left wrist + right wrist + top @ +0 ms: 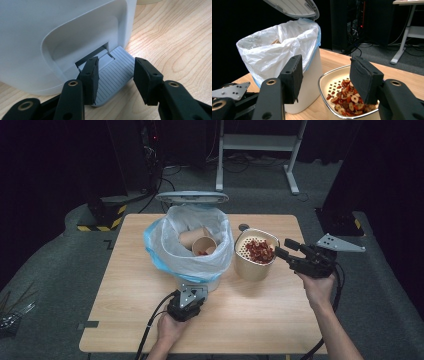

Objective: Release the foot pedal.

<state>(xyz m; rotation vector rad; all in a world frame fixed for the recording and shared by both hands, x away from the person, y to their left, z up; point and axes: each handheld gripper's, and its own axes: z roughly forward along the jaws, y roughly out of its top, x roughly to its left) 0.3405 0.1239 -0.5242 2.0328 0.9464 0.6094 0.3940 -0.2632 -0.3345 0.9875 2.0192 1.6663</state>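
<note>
The left gripper (191, 290) sits low at the foot of the white pedal bin (192, 245), its 2 jaws parted over the grey ribbed pedal (113, 75), clamping nothing. The lid (191, 196) stands open, with paper cups (200, 241) inside the bag liner (274, 50). The right gripper (282, 251) hovers at the rim of the cream strainer pot (255, 255) of red dried slices (347, 98), just right of the bin, jaws released around empty air.

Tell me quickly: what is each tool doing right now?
Left tool: open, pressing down on the bin's pedal, gripping nothing.
Right tool: open, empty, at the rim of the strainer pot of red slices.
</note>
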